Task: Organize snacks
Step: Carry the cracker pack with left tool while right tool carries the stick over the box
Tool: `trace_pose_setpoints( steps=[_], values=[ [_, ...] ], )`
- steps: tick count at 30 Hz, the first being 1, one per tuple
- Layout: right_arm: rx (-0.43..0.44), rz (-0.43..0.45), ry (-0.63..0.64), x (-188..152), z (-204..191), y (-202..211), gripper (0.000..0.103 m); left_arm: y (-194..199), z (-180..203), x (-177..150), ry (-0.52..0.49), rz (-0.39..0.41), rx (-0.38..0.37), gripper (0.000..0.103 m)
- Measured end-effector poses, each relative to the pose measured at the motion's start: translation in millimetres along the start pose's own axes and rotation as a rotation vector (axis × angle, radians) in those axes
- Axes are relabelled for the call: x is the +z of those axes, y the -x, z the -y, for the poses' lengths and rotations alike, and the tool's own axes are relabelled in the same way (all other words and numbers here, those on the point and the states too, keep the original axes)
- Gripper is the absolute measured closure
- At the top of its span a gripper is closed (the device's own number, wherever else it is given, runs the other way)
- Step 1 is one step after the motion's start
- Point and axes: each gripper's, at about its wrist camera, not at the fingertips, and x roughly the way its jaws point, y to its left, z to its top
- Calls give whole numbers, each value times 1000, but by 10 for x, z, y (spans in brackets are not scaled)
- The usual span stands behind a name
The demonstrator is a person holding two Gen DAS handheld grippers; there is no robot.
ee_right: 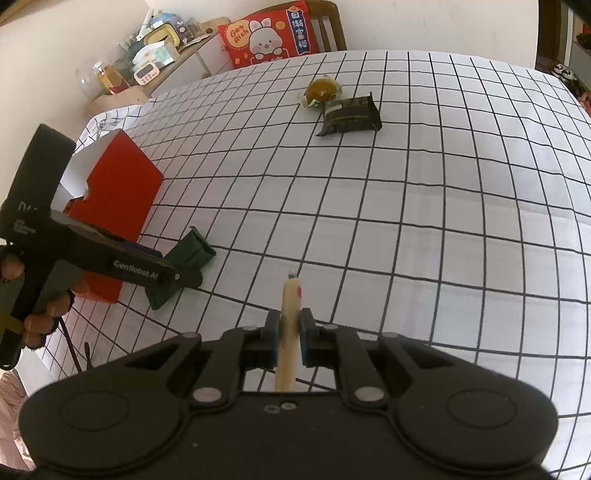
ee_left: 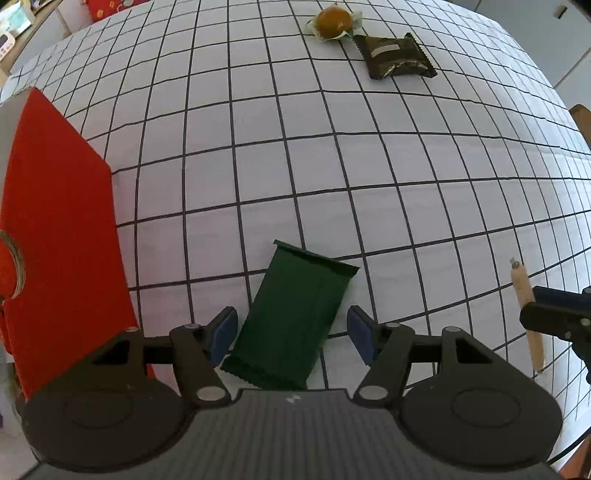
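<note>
A dark green snack packet [ee_left: 295, 317] [ee_right: 192, 254] lies flat on the checked tablecloth [ee_left: 332, 166], right beside an open red box [ee_left: 55, 221] [ee_right: 118, 195]. My left gripper [ee_left: 291, 332] hangs straight over the packet, open, one pad on each side of it and neither touching. My right gripper [ee_right: 289, 332] is shut on a thin beige snack stick [ee_right: 290, 295] [ee_left: 521, 284], held just above the cloth to the right of the packet. At the far side lie a round bun in clear wrap [ee_left: 334, 20] [ee_right: 322, 89] and a dark brown packet [ee_left: 395, 55] [ee_right: 351, 114].
A red rabbit cushion [ee_right: 269, 37] leans on a wooden chair behind the table. A cluttered sideboard [ee_right: 147, 62] stands at the back left. A hand [ee_right: 44, 310] grips the left tool near the table's left edge.
</note>
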Motion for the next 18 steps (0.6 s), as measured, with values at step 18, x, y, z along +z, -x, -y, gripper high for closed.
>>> trace_pose_setpoints(
  steps=[18],
  values=[
    [-17,35,-1,5,-206,162,94,489,-12,-289,71,148,-53,64]
  ],
)
